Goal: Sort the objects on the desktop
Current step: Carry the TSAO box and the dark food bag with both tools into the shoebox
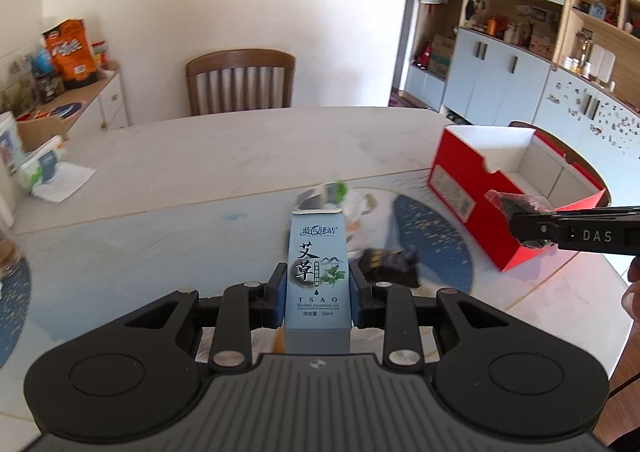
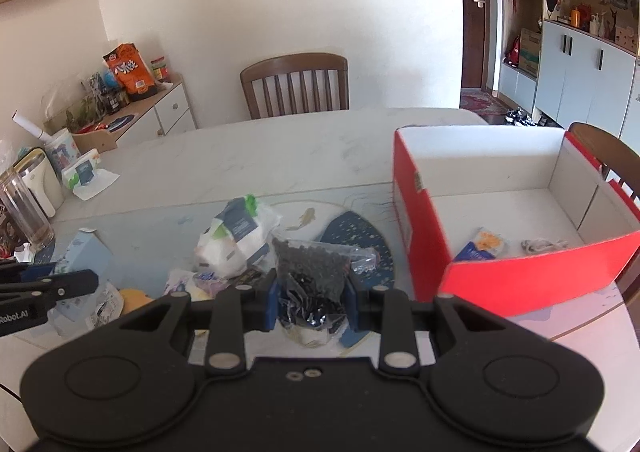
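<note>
Pale blue card: one small carton (image 1: 319,280), upright, clamped between the two pads of the left gripper (image 1: 319,294), jaws drawn in tight against its sides. Its face carries dark Chinese characters, a green leaf sprig and the line "Herbal essential oil"; its top flap stands open. It hangs above the marble-look table (image 1: 200,156). Same view, one red box (image 1: 472,204) with a white inside, open-topped, to the right on the table. One dark packet (image 1: 516,206) is pinched in the right gripper (image 1: 528,224), which reaches in from the right edge, in front of the red box. One more dark packet (image 1: 390,266) lies blurred on the table behind the carton. One wooden chair (image 1: 240,80) stands at the far side.

Right wrist view: one clear bag of small black pellets (image 2: 312,272) sits between the right gripper's (image 2: 312,304) blue pads, jaws narrowed onto it, the bag crumpled at the grip. One red box (image 2: 520,280) stands to the right; inside lie two items, a blue-and-orange sachet (image 2: 482,244) and a pale cord (image 2: 542,245). One white tissue pack (image 2: 236,240) with a green tab lies mid-table beyond the bag. The left gripper (image 2: 60,286) shows at the left edge with the pale blue carton (image 2: 86,252) beside it. Two wooden chairs show here, one (image 2: 296,86) at the far side, one (image 2: 612,156) behind the box.
</note>
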### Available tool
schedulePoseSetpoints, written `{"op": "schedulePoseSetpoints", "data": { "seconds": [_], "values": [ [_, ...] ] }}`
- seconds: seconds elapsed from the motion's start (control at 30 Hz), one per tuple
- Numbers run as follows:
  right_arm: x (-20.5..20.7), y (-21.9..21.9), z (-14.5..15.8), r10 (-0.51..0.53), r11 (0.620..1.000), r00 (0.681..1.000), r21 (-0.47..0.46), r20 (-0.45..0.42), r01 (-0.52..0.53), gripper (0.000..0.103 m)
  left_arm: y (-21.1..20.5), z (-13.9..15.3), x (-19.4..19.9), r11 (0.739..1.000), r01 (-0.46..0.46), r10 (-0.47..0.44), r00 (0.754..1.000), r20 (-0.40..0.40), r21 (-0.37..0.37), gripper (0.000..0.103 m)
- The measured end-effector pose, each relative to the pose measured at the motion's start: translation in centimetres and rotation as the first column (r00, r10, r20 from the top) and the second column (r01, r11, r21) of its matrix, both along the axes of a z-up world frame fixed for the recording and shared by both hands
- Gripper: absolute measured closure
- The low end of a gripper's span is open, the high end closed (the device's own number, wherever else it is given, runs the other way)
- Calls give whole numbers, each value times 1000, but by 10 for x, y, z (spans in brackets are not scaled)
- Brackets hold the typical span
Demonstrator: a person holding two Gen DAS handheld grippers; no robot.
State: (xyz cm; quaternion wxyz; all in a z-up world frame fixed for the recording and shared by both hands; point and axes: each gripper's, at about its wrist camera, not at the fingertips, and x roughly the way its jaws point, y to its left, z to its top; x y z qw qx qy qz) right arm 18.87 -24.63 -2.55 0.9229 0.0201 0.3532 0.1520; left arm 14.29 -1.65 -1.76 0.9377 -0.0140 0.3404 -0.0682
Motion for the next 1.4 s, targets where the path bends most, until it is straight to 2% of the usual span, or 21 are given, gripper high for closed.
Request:
{"op": "schedulePoseSetpoints", "data": {
  "seconds": [0.33,0.83,1.17,1.4],
  "values": [
    [24,-52,12,5,1000,999,-22,46,-4,73,-71,19,30,998,67,-67,996,52,11,75],
    [72,-133,12,-34,999,999,-37,20,35,73,-172,33,93,983,180,-181,981,72,23,75],
    [97,-174,-5,-63,996,998,-60,-29,62,73,-233,26,149,952,300,-302,953,28,61,75],
    [113,-184,-16,-57,996,997,-76,-52,53,73,-267,12,172,925,357,-362,932,9,132,75]
  ]
}}
